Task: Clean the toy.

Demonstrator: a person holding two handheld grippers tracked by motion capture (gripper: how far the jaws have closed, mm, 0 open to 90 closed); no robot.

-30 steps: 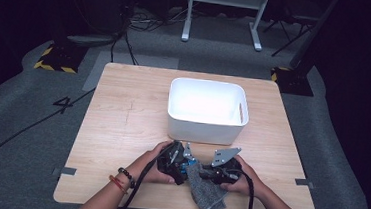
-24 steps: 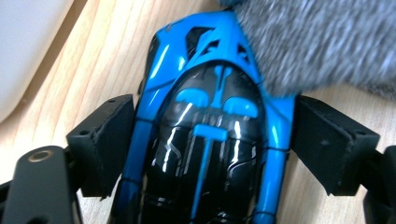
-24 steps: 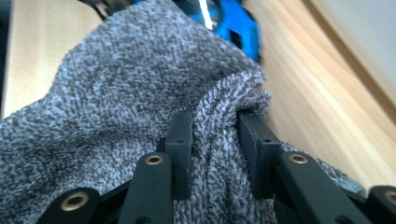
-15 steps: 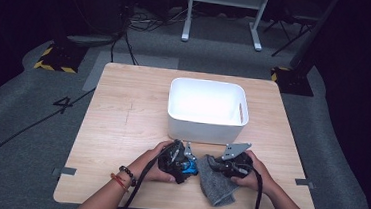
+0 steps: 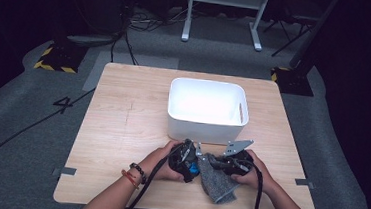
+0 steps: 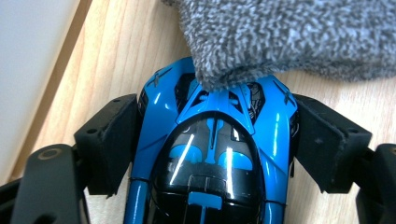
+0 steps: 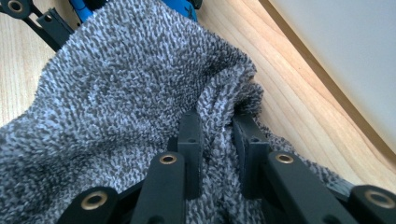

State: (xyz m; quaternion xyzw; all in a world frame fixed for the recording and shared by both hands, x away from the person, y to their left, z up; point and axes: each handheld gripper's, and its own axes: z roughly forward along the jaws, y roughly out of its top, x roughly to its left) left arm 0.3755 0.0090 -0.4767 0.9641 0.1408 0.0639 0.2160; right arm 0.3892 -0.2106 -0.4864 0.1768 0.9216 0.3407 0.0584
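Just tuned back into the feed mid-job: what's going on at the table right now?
A person works two hand-held grippers at the near edge of the wooden table. The left gripper clamps a blue and black toy car by its sides. The right gripper pinches a fold of a grey cloth, whose edge lies over the car's nose. A white bin sits just beyond them; its inside is too washed out to tell what it holds.
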